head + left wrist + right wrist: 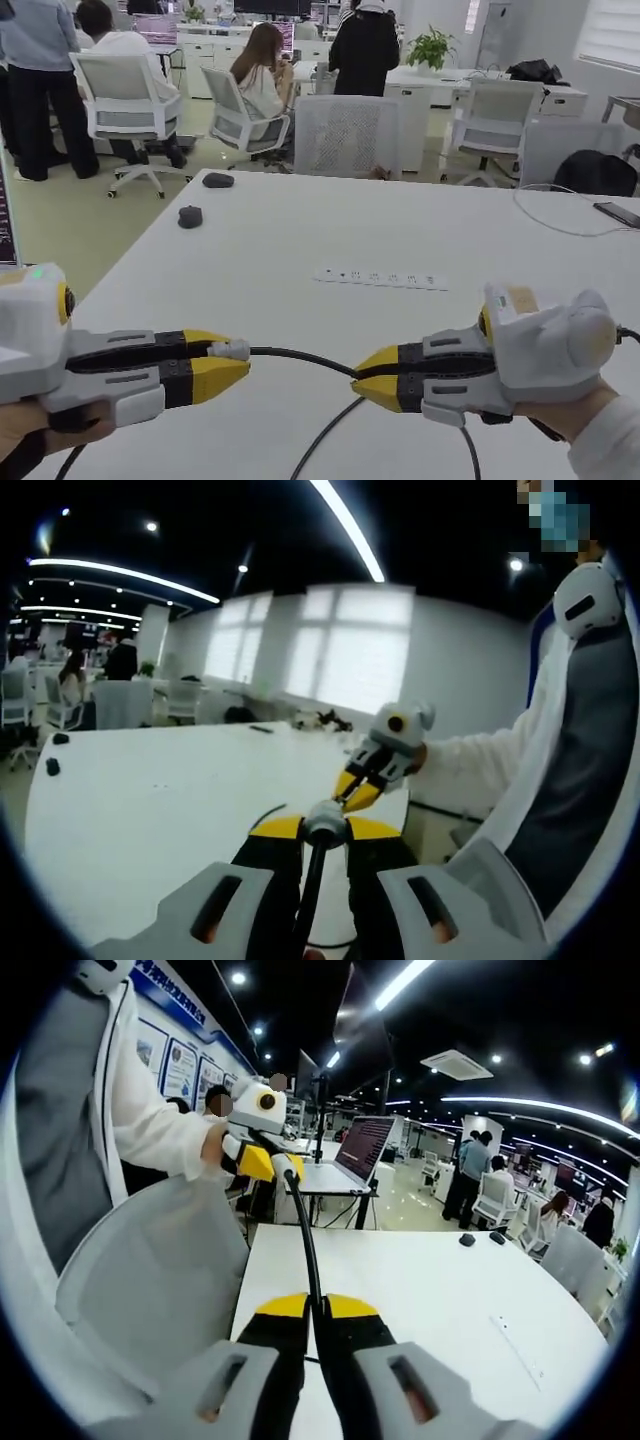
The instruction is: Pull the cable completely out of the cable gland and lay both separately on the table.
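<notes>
A black cable (300, 355) spans the gap between my two grippers above the white table (300, 230). My left gripper (243, 358) is shut on the pale grey cable gland (228, 350), which sits at its yellow tips; in the left gripper view the gland (325, 823) is pinched between the jaws of that gripper (325, 830), with the cable (310, 890) running back under it. My right gripper (358, 378) is shut on the cable a short way from the gland. In the right gripper view the cable (305, 1240) rises from my right gripper (318, 1305) to the gland (290, 1163). Slack cable hangs below.
A white power strip (380, 278) lies mid-table. Two dark mice (190, 216) (218, 180) sit at the far left edge, a phone (617, 213) and a thin white cord (560, 215) at the far right. A mesh chair (347, 135) stands behind the table; people beyond.
</notes>
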The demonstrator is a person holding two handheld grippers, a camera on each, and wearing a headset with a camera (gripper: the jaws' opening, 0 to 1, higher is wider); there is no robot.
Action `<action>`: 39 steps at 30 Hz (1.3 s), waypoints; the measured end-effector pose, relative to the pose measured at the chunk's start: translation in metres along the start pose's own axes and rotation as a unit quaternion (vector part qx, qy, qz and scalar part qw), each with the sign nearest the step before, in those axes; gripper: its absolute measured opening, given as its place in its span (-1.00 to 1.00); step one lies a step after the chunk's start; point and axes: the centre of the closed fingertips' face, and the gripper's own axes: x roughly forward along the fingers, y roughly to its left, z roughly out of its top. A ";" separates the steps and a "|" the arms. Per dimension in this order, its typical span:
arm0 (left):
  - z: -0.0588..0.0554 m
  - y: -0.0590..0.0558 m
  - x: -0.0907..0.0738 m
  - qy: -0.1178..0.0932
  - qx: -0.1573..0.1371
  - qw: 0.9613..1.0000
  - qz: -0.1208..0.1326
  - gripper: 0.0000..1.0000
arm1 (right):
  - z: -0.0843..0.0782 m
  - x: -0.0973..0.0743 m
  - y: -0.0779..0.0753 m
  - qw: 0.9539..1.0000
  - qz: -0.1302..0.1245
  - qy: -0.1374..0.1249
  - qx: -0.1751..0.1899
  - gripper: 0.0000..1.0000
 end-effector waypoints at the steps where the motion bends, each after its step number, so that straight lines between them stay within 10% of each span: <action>1: 0.000 0.000 0.000 0.001 0.000 1.000 0.000 -0.68 | 0.000 0.000 0.000 1.000 0.000 0.001 0.001 -0.93; 20: 0.002 -0.002 0.004 0.001 0.008 1.000 -0.005 -0.67 | 0.000 0.001 -0.005 1.000 -0.009 0.002 0.019 -0.67; 39: -0.004 -0.016 0.024 0.011 0.017 0.999 -0.038 -0.67 | 0.055 0.036 0.013 0.997 0.045 -0.019 -0.059 -0.71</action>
